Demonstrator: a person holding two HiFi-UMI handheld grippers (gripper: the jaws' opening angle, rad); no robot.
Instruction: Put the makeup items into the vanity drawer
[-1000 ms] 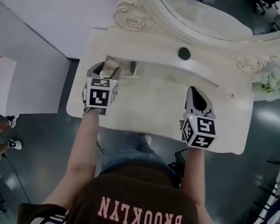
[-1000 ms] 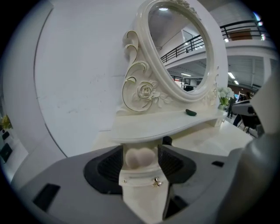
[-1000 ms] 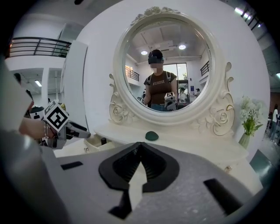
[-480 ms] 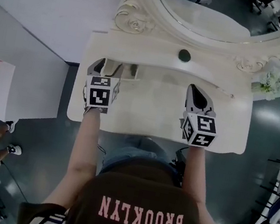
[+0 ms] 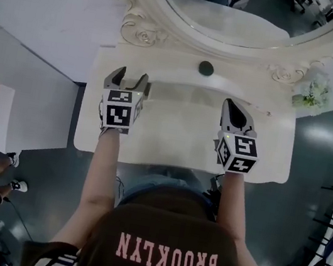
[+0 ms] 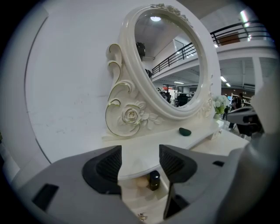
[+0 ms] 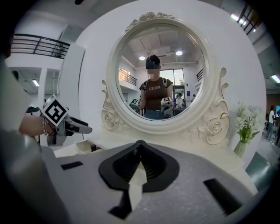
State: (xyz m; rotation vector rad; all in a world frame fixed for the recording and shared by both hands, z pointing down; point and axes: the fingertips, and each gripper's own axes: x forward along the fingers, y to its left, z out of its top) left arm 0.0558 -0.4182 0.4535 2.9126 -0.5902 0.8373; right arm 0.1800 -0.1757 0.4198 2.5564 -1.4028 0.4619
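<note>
Vanity drawer (image 6: 146, 199), open, held a dark bottle (image 6: 154, 180); left gripper (image 6: 140, 153), empty, had just been opening; right gripper (image 7: 139, 146) was closed.

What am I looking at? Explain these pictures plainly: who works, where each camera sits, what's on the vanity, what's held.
No robot: a person holds a claw in each hand. One picture looks down from a head camera; the other two look along each claw. The left claw has just been opening, nothing between its jaws; the drawer below it holds a dark bottle. The right claw is shut and empty. On the vanity: a dark lump, flowers and a mirror.
</note>
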